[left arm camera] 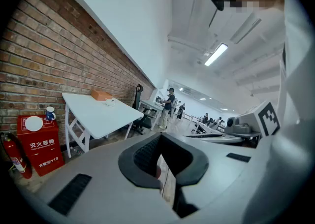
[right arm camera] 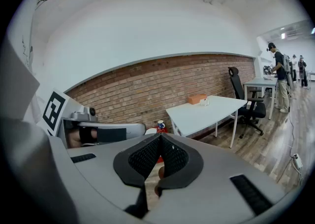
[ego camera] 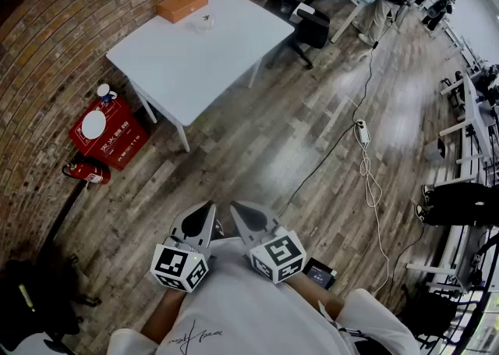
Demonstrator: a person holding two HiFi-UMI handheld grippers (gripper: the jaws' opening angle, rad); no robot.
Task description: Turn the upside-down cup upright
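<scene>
A small clear cup (ego camera: 203, 23) stands on the far side of a white table (ego camera: 203, 65), next to an orange box (ego camera: 182, 4); it is too small to tell which way up it is. I stand well back from the table. Both grippers are held close to my body, pointing forward over the wooden floor. My left gripper (ego camera: 207, 207) and right gripper (ego camera: 235, 207) are shut, with nothing in either. The left gripper view shows my left gripper (left arm camera: 159, 140) and, far off, the cup (left arm camera: 110, 102). The right gripper view shows my right gripper (right arm camera: 160, 138) and the cup (right arm camera: 204, 102) in the distance.
A red fire-equipment box (ego camera: 107, 133) and an extinguisher (ego camera: 86, 172) sit by the brick wall left of the table. A black office chair (ego camera: 312, 30) stands behind the table. A cable with a power strip (ego camera: 362, 131) runs across the floor on the right. People work at desks beyond.
</scene>
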